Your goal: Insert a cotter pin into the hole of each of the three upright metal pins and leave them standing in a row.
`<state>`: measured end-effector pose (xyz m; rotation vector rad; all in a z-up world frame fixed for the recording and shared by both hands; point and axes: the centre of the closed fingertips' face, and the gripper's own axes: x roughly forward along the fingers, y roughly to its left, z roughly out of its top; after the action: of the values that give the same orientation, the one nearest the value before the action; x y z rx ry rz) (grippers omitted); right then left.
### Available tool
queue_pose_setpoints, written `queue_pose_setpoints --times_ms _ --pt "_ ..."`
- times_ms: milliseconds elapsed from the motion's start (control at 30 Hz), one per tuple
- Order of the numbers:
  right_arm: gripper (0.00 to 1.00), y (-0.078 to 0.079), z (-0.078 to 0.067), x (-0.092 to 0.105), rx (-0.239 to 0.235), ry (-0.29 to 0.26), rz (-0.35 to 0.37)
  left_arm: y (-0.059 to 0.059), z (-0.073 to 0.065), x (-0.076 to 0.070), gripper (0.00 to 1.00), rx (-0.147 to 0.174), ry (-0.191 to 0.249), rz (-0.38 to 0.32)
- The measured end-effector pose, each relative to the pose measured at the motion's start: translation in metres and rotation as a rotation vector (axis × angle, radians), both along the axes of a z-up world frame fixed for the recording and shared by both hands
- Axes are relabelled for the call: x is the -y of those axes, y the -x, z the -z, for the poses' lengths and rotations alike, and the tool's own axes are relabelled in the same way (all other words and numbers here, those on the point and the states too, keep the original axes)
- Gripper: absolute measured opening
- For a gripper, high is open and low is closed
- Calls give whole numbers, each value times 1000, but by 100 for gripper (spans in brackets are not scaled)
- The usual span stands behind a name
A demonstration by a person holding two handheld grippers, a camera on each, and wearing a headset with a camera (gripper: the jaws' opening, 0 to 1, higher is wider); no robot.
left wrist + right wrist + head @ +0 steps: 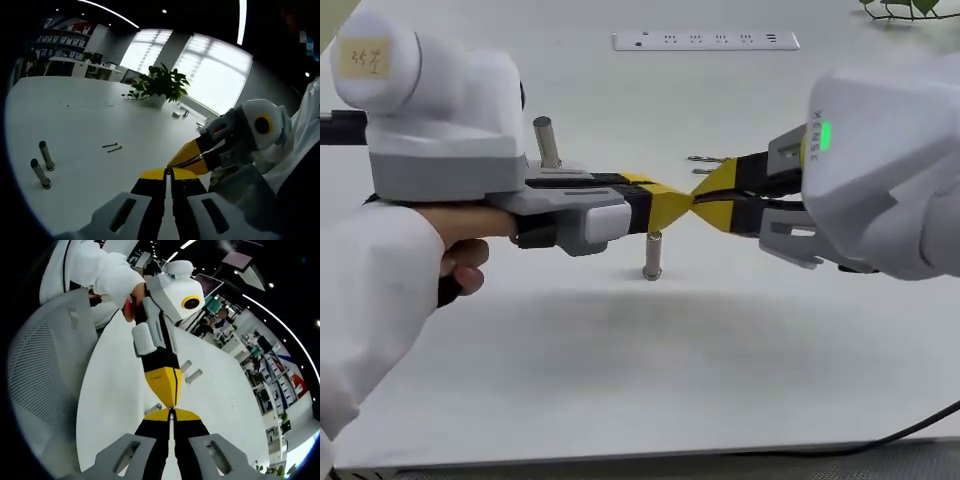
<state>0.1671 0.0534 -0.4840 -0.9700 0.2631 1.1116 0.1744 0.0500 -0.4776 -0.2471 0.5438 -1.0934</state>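
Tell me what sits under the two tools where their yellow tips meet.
One upright metal pin stands on the white table below the left tool, beside where it meets the right tool. Both tools look shut; anything pinched between their tips is hidden.

Left hand-held gripper (168,173) held level, jaws pressed together. Right hand-held gripper (171,413) held opposite, jaws closed too, tips pretty much nose to nose. Left hand (468,252) wrapped round grip, white sleeve (370,300) seen.
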Motion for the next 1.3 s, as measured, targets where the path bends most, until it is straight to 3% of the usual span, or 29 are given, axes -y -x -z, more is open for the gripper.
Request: queue_pose_setpoints --times_ms 400,500,600,633,700,767,967,1100,1167,1200,1267,1300 --pt "0 1 -4 1 26 5 -10 8 -2 4 0 -27 11 3" --pt "0 1 -5 1 27 1 -11 10 -4 3 0 -63 26 -2" --pt "0 1 -7 0 37 0 -13 8 -5 1 0 -73 34 -15" --pt "0 1 -7 0 38 1 -14 9 -5 1 0 -66 29 -17" --pt "0 2 -7 -1 37 -4 -19 10 -6 1 0 -6 -1 3" --pt "0 3 -7 -1 36 -6 -25 13 -6 1 0 13 -18 9" --pt "0 5 -3 -3 36 -2 -31 13 -2 -1 0 18 -52 15" --pt "0 7 -1 -2 19 -12 -33 15 -1 -2 0 38 -77 32" --pt "9 6 0 -1 15 -19 -27 16 -1 -3 0 45 -78 38" --pt "14 5 0 0 -2 -37 -16 15 -2 -4 0 57 -84 38" --pt "13 6 2 3 -58 -73 8 15 -1 -6 0 94 -114 55" --pt "12 6 3 5 -81 -85 19 17 -1 -7 0 132 -136 80"
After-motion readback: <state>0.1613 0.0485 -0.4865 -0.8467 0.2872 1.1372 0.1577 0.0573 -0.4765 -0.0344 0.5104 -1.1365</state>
